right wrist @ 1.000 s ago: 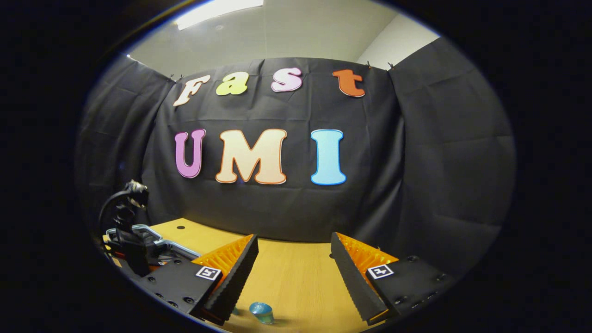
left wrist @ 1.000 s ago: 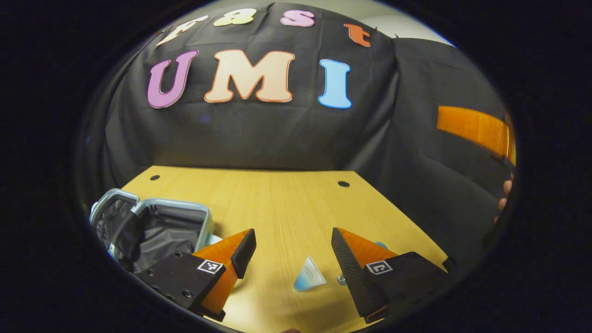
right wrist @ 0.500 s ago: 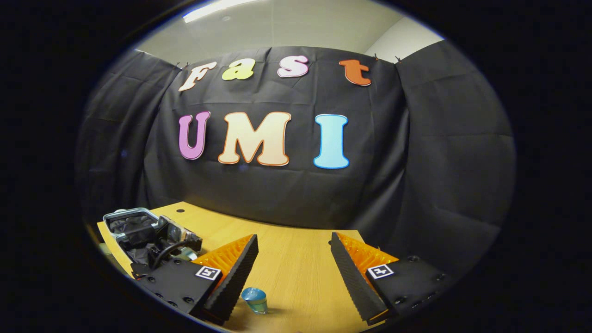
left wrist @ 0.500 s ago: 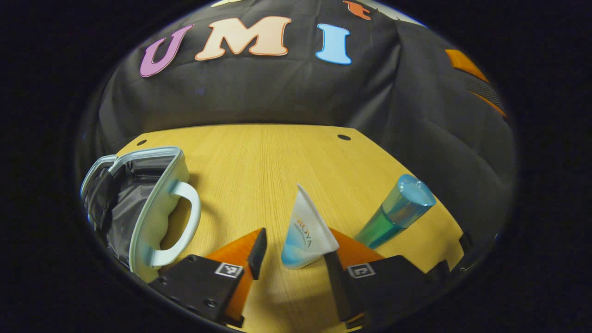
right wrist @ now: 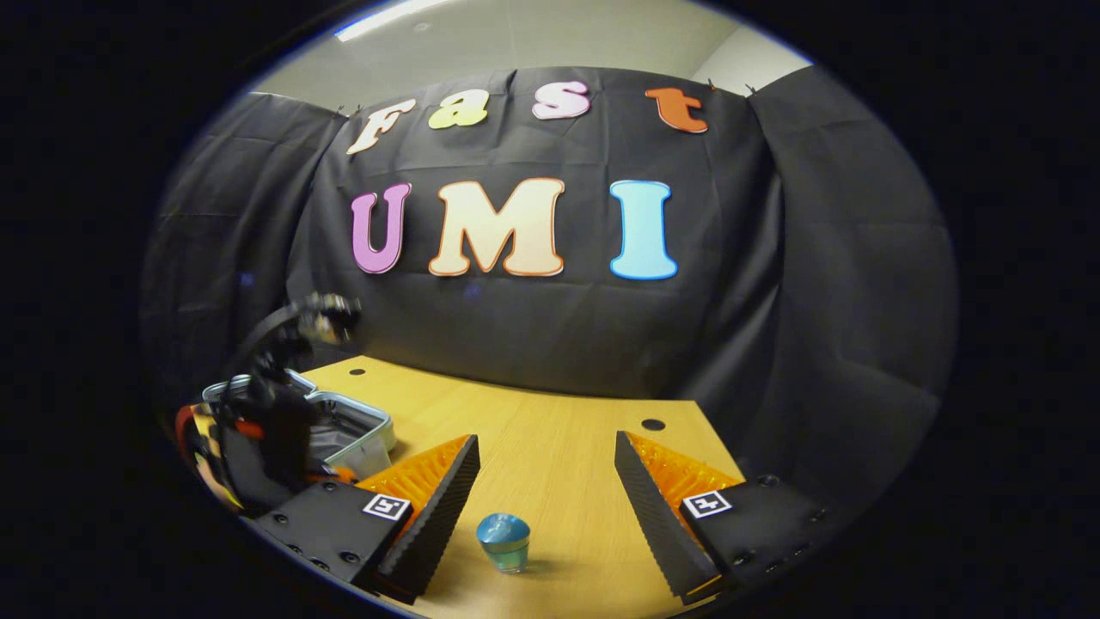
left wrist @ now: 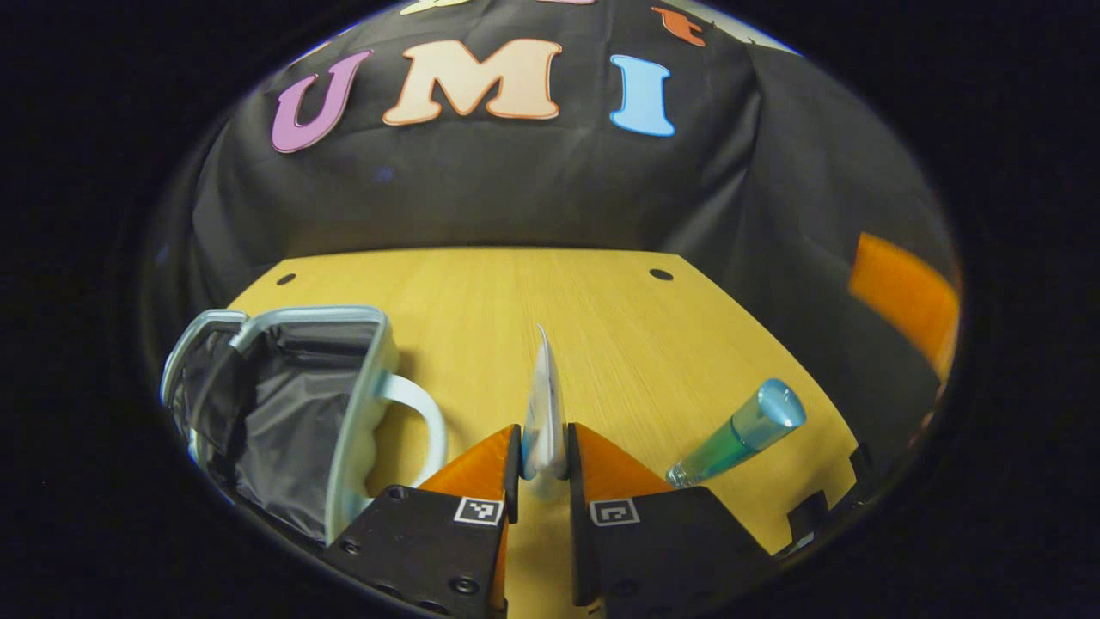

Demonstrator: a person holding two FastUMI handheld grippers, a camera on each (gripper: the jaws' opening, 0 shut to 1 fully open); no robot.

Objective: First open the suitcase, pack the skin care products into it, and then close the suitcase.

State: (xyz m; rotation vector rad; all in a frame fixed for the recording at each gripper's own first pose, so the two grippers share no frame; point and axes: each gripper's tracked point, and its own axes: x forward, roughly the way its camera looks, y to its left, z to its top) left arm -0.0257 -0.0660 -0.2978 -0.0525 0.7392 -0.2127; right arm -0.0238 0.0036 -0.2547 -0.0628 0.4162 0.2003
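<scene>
My left gripper is clamped on a white squeeze tube, both fingers pressing its flat sides, above the table's near edge. The open suitcase lies at the table's left edge. A blue-green bottle lies near the right edge. My right gripper is spread wide, holding nothing.

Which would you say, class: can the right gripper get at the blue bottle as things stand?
Probably yes. The right gripper is open, the blue bottle stands just ahead, nearer one finger, and bare table surrounds it. The left gripper is busy holding the tube.
</scene>
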